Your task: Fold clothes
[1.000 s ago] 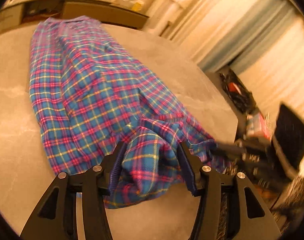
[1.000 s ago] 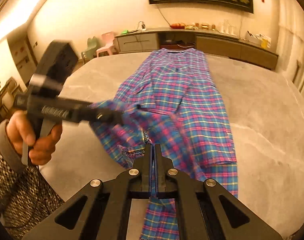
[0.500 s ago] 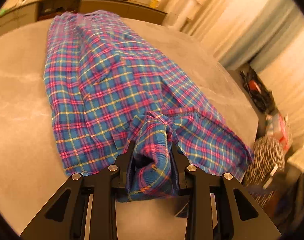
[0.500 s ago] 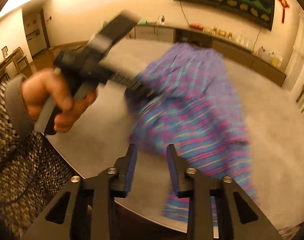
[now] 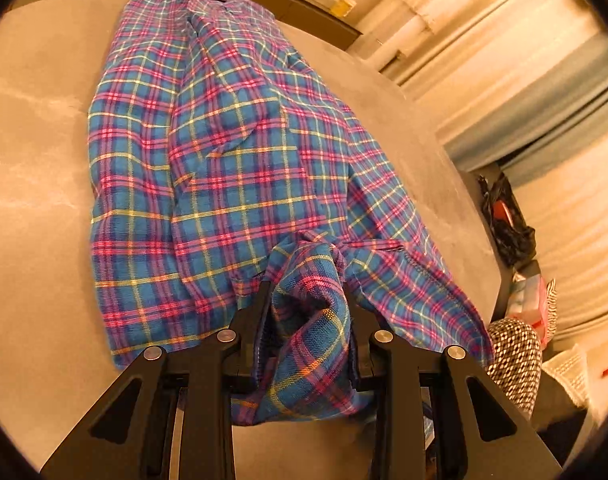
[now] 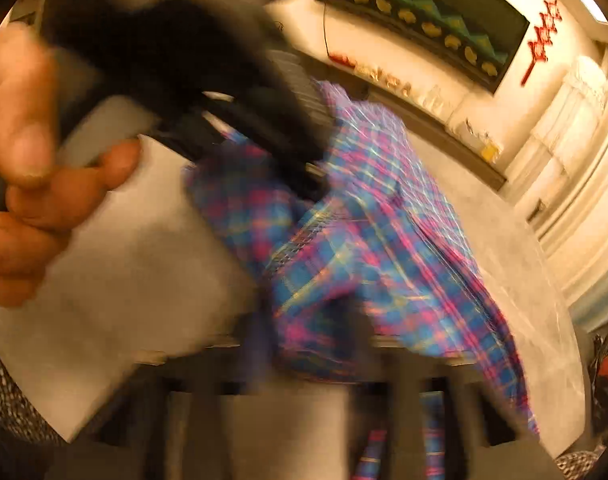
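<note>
The left gripper [image 5: 308, 320] grasps a thick bunch of the plaid shirt [image 5: 231, 168] between its two fingers, which stand apart around the cloth. Ahead of these fingers the shirt lies long on the grey table [image 5: 35, 208], reaching away to the far edge. The right gripper [image 6: 312, 344] is very blurred; its fingers seem apart with plaid cloth between them, but I cannot tell if they press it. To its left, close by, a hand [image 6: 27, 168] holds the handle of the other tool. Behind the table stands a low cabinet [image 6: 456, 136].
</note>
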`<state>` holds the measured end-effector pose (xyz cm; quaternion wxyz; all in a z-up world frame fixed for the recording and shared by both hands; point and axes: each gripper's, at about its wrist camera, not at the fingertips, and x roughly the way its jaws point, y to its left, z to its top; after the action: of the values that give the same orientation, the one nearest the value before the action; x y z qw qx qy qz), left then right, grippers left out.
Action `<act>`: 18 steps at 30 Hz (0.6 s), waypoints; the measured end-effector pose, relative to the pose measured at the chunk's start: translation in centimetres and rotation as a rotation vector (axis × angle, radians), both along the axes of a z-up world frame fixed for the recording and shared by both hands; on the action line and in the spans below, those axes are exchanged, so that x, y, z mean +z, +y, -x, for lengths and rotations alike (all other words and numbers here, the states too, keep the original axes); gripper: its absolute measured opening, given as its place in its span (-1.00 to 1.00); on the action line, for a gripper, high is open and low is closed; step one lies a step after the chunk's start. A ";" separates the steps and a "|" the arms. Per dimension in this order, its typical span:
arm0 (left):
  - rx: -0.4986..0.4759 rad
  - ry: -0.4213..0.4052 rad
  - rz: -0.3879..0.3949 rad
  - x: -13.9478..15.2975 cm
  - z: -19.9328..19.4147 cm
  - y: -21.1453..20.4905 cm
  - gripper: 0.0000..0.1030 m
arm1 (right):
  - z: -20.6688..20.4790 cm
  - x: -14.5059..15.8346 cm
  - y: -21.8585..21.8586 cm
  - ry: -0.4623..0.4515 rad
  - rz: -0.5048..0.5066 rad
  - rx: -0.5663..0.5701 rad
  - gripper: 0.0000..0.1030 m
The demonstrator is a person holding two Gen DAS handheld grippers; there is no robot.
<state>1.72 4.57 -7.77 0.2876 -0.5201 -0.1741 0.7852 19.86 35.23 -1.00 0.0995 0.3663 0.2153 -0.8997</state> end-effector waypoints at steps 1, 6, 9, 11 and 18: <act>-0.002 0.000 -0.004 0.1 -0.1 -0.1 -0.36 | 0.0 0.9 1.1 -0.004 0.014 -0.002 -0.83; -0.016 0.012 -0.007 0.6 -0.8 -0.4 -0.37 | 0.1 5.4 6.8 -0.026 0.081 -0.015 -0.99; -0.029 0.029 -0.026 1.3 -2.1 -0.8 -0.38 | 0.2 8.0 10.1 -0.039 0.121 -0.021 -0.99; -0.043 0.049 -0.034 1.9 -3.2 -1.1 -0.38 | 0.3 8.3 11.0 -0.058 0.121 0.010 -0.99; 0.017 0.065 -0.089 1.9 -6.4 -2.8 -0.38 | 0.4 5.4 9.0 -0.134 0.222 0.130 -0.23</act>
<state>8.10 1.81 -5.89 0.3093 -0.4798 -0.2037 0.7954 19.49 44.20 4.43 0.2119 0.3974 0.1305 -0.8832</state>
